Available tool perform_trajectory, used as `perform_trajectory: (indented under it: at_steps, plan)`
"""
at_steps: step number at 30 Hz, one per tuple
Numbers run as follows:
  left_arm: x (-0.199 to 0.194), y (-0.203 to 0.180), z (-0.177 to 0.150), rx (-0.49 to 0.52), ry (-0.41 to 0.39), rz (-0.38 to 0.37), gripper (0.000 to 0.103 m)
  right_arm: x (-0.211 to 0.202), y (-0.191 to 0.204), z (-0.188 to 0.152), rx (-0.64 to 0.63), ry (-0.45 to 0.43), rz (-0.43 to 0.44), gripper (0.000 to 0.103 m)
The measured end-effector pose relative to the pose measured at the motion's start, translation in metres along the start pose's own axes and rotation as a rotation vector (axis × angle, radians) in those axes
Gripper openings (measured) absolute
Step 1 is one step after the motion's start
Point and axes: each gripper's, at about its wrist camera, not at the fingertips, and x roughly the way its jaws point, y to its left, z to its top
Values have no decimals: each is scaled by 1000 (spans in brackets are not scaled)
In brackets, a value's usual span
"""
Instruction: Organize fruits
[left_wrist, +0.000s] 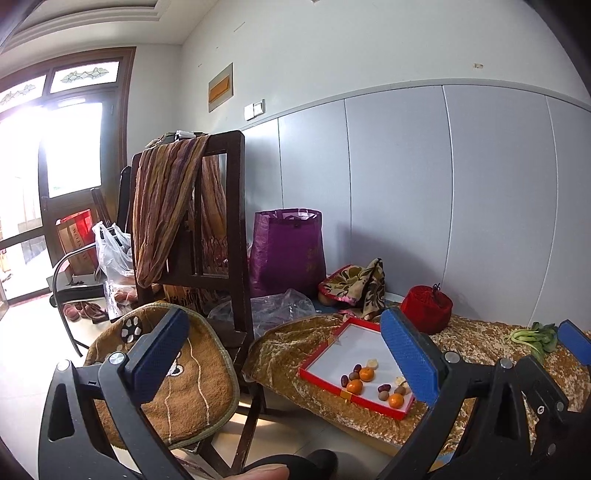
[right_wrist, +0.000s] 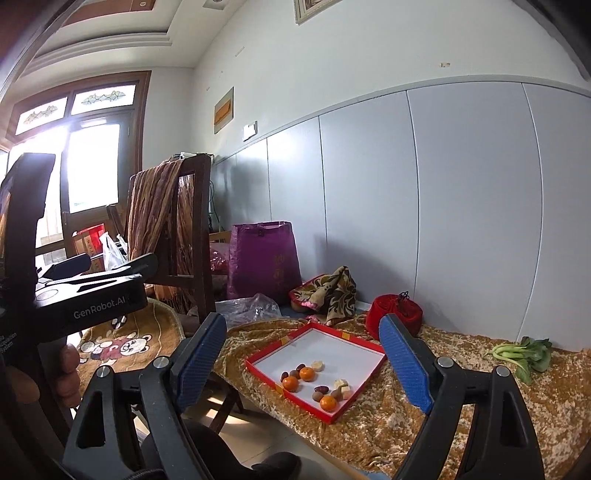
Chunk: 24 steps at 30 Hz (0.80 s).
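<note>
A red tray (right_wrist: 258, 373) with a white floor lies on a gold velvet cloth (right_wrist: 443, 413). Inside it, near the front corner, are three small oranges (right_wrist: 307, 373), dark red dates (right_wrist: 321, 388), brown round fruits (right_wrist: 317, 397) and pale banana pieces (right_wrist: 317, 365). My right gripper (right_wrist: 301, 325) hangs in front of the tray, open, nothing between its blue pads (right_wrist: 406, 365). In the left wrist view the tray (left_wrist: 321, 382) and oranges (left_wrist: 366, 374) sit low right. My left gripper (left_wrist: 282, 317) is open and empty, short of the tray.
A bok choy (right_wrist: 524, 354) lies on the cloth at right. A red pouch (right_wrist: 393, 314) and a floral cloth (right_wrist: 328, 291) sit behind the tray. Left of it stand a purple bag (right_wrist: 264, 258) and a dark chair (left_wrist: 229, 221) with a scarf and a bear cushion (left_wrist: 166, 387).
</note>
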Motion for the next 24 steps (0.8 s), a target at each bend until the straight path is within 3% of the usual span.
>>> perform_trajectory:
  at_steps: [24]
  plan:
    - [4, 5, -3, 8, 11, -10, 103, 7, 2, -2, 17, 22, -44, 86]
